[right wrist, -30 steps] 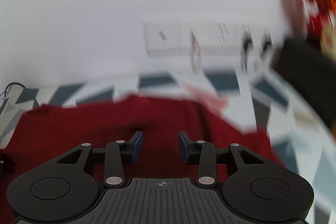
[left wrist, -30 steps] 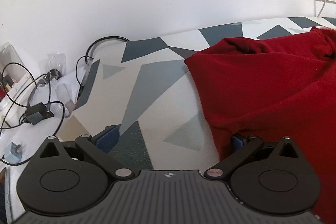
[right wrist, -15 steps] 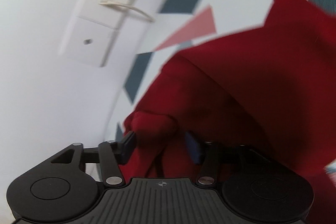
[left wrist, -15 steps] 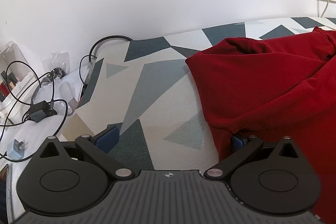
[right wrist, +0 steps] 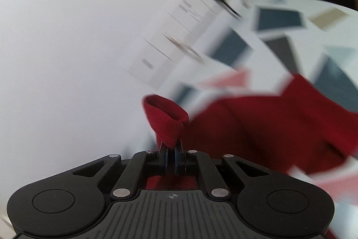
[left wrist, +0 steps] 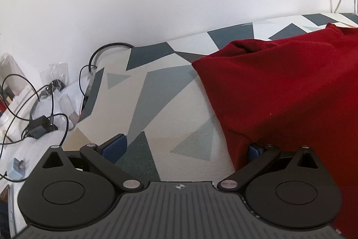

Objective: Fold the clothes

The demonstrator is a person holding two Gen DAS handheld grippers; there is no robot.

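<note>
On the patterned bed cover [left wrist: 156, 91], red garment [left wrist: 290, 91] spread out to the right of wide-open left gripper [left wrist: 185, 149], one corner pinched tight in right gripper [right wrist: 171, 152], so nearer the right.

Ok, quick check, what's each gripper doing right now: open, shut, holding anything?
Left gripper: open wide, one finger tucked under the red garment edge, nothing pinched.
Right gripper: shut on a fold of the red garment.
</note>
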